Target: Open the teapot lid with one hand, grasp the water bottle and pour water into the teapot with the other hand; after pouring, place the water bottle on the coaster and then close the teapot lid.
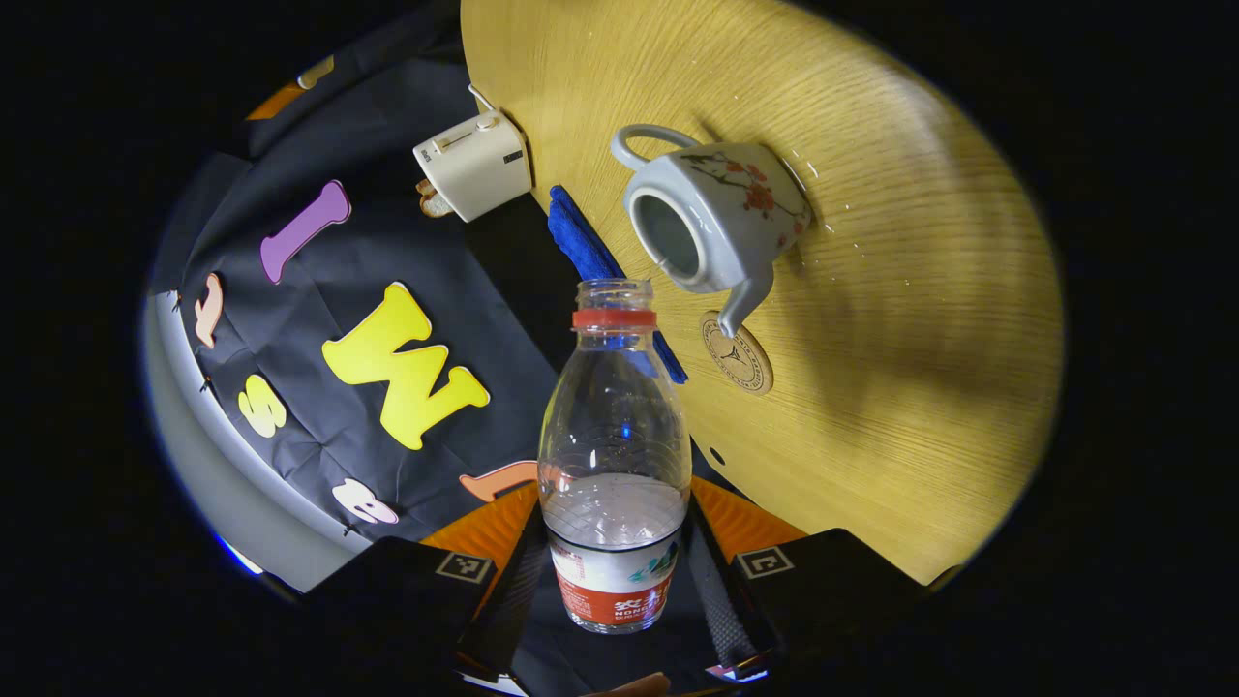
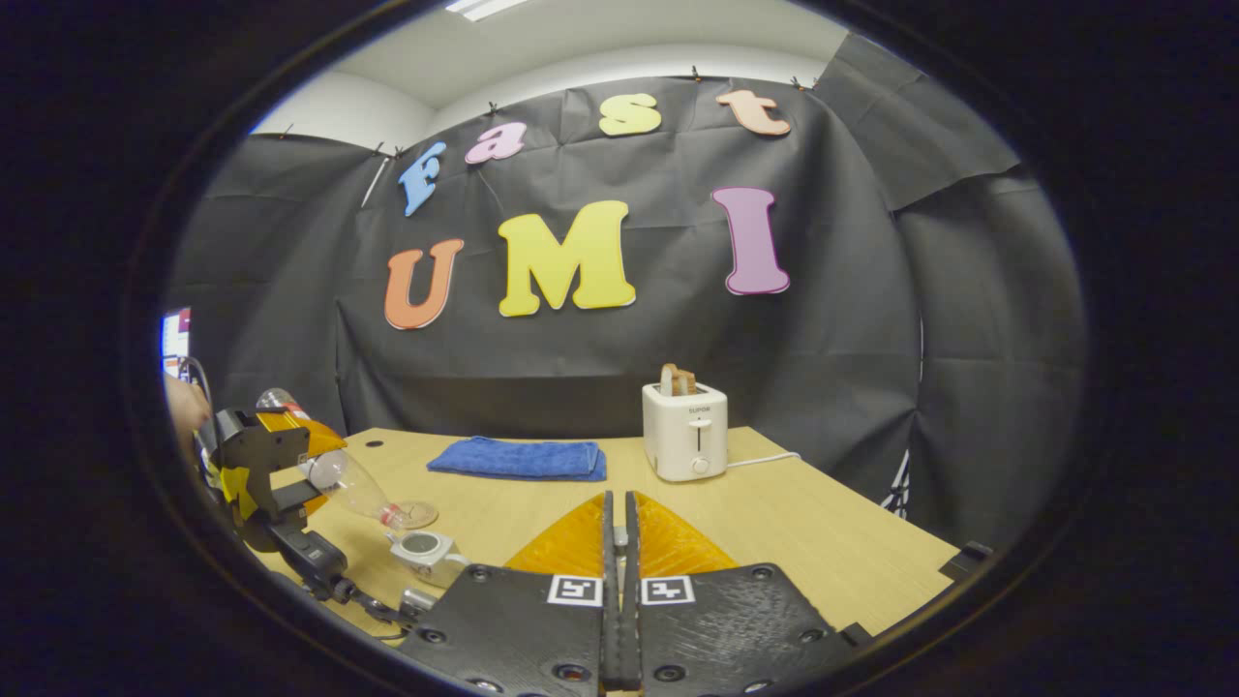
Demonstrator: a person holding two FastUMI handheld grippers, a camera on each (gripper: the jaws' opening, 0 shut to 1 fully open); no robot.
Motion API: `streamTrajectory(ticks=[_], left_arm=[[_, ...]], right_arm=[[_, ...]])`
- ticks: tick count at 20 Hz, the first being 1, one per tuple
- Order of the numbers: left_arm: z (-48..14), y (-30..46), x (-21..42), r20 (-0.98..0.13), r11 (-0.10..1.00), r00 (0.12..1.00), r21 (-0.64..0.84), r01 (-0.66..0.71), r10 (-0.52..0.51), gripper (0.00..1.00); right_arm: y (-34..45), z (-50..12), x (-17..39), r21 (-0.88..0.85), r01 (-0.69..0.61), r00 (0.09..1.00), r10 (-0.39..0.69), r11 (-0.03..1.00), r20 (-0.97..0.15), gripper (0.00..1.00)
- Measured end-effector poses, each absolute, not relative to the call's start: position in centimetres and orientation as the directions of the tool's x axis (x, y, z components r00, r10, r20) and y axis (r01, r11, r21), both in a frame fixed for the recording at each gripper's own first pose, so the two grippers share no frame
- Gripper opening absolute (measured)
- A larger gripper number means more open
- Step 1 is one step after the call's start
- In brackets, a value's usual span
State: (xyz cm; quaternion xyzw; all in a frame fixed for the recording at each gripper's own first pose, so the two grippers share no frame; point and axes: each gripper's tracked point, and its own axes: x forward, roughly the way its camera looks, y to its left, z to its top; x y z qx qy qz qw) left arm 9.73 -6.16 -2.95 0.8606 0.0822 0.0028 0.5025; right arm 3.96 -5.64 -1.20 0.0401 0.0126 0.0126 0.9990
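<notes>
While the left tongs (image 1: 619, 581) pinch the half-full water bottle (image 1: 616, 455) low on its thin, crushable, slippery wall above the lidless, fragile teapot (image 1: 714, 215), the right tongs (image 2: 617, 542) sit pressed together.

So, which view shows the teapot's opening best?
The left gripper view: the teapot is large there, its lidless opening facing the camera, just beyond the water bottle. In the right gripper view the teapot is small, near the left edge, below the tilted bottle.
</notes>
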Motion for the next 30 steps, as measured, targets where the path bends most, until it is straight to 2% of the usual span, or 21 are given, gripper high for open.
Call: streamTrajectory(ticks=[11,18,20,21,25,30], left_arm=[[-2.0,-8.0,9.3,-0.068,-0.554,0.988,0.822,0.136,0.142,0.76],[-2.1,-8.3,9.7,-0.077,-0.512,0.989,0.849,0.130,0.123,0.76],[-2.8,-7.8,9.5,-0.110,-0.430,0.986,0.890,0.154,0.124,0.80],[-3.3,-7.7,9.5,-0.128,-0.386,0.983,0.907,0.168,0.128,0.76],[-3.7,-7.3,9.4,-0.154,-0.252,0.981,0.951,0.179,0.116,0.76],[-2.0,-7.3,9.7,-0.088,0.001,0.995,0.996,0.088,0.049,0.76]], right_arm=[[-6.0,-1.1,3.8,0.078,-0.020,0.999,0.022,0.997,-0.024,0.00],[-6.2,-1.0,3.9,0.093,-0.016,1.000,0.019,0.996,-0.024,0.00],[-6.7,-0.9,4.0,0.098,-0.006,1.000,0.008,0.995,-0.021,0.00],[-6.9,-0.9,4.0,0.100,-0.004,1.000,0.006,0.995,-0.023,0.00],[-7.9,-0.7,4.1,0.107,0.016,1.000,-0.014,0.994,-0.021,0.00],[-9.0,-0.7,4.2,0.104,0.048,0.999,-0.046,0.993,-0.022,0.00]])
